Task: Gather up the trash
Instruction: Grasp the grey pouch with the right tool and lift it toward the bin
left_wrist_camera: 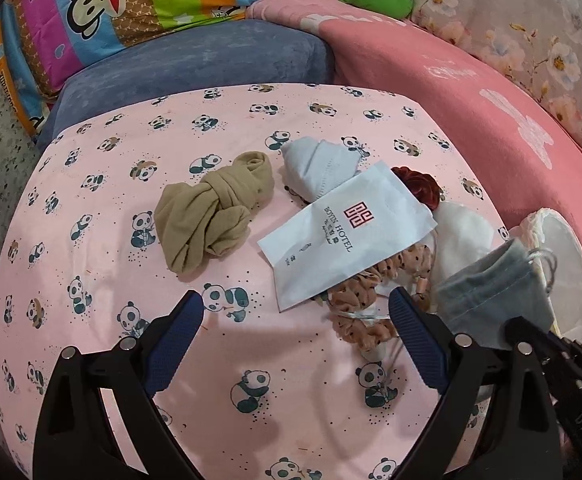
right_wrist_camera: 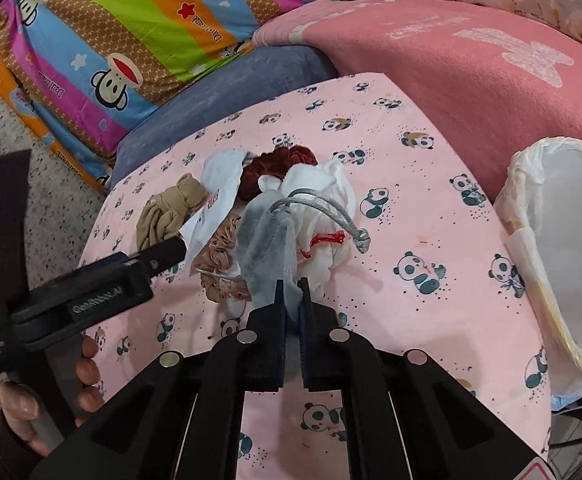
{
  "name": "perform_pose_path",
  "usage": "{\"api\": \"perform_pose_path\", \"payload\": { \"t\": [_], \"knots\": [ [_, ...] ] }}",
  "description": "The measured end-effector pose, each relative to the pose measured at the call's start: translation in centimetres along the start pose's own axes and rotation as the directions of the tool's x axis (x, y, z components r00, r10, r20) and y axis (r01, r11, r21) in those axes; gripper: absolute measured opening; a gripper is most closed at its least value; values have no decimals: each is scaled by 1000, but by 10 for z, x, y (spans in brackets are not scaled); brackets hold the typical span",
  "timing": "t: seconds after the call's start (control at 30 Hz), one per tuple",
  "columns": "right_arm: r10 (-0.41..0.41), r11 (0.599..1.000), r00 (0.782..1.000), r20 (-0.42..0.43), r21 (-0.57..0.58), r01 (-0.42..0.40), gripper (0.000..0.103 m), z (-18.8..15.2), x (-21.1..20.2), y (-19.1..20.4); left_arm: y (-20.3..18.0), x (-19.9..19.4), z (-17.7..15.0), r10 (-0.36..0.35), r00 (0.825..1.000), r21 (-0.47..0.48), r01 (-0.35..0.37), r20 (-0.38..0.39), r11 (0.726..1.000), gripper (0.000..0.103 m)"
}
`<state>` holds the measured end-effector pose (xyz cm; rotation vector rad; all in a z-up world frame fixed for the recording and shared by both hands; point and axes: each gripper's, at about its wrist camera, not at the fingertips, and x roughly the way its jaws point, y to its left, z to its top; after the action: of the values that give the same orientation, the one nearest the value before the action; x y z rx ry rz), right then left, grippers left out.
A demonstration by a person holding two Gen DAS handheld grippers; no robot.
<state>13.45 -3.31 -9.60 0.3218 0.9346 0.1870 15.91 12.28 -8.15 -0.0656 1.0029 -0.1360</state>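
the right gripper [right_wrist_camera: 291, 284] is clamped on the grey drawstring pouch [right_wrist_camera: 267, 236], lifting it off the pile on the panda sheet [right_wrist_camera: 411, 320], likely bound for the lined bin [right_wrist_camera: 547, 240] at right. the left gripper [left_wrist_camera: 295, 316] hovers, fingers apart, near the hotel packet [left_wrist_camera: 343, 236].

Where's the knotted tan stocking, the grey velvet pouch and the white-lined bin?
Knotted tan stocking [left_wrist_camera: 211, 216], left wrist view, on its middle knot.
Grey velvet drawstring pouch [right_wrist_camera: 265, 240], right wrist view, on its body.
White-lined bin [right_wrist_camera: 531, 240], right wrist view, on its near rim.
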Motion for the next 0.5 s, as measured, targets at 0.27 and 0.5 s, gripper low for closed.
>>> {"api": "perform_pose_path", "payload": {
  "t": [0.27,0.5],
  "knots": [
    [-61,996,993,98,73,54,7,16,-43,-24,-33,-3,-2,-57,998,46,57,-4,997,89],
    [-79,991,989,123,116,64,7,24,-60,-51,-74,5,6,-109,994,100,109,-14,989,85]
  ]
}}
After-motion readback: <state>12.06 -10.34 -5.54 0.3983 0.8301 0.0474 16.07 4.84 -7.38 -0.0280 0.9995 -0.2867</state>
